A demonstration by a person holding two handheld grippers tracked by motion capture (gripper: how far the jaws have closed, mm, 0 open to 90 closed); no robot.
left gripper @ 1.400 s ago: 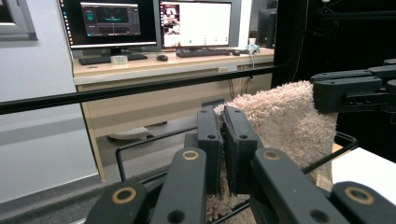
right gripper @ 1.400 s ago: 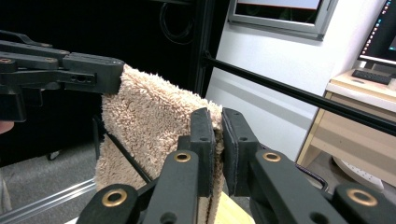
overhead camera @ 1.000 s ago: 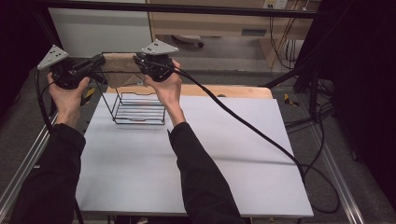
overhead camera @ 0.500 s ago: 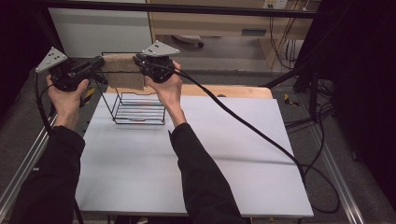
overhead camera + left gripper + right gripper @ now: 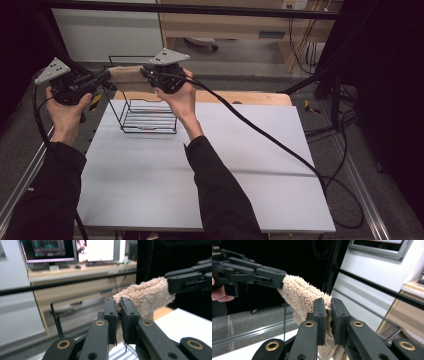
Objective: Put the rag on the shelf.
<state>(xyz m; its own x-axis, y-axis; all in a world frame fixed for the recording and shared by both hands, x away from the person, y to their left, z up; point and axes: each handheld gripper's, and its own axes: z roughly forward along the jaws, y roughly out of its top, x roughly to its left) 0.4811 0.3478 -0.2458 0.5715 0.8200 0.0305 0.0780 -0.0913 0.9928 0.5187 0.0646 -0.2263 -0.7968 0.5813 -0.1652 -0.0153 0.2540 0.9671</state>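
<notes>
A beige fluffy towel [image 5: 127,75] is stretched in the air between both grippers, above a black wire rack [image 5: 150,117]. My left gripper [image 5: 107,76] pinches its left end. In the left gripper view the jaws [image 5: 119,307] have just been opening a little, with the towel's [image 5: 147,296] edge still pressed between the pads. My right gripper [image 5: 145,74] is shut on the other end. Its own view shows the jaws [image 5: 329,308] clamped on the towel [image 5: 299,293], with the left gripper [image 5: 272,277] holding the far end.
The wire rack stands at the back left of the white table [image 5: 225,165]. A wooden board [image 5: 250,97] lies along the table's far edge. A black cable [image 5: 270,145] trails from the right gripper across the table to the right. Monitors [image 5: 50,250] stand beyond.
</notes>
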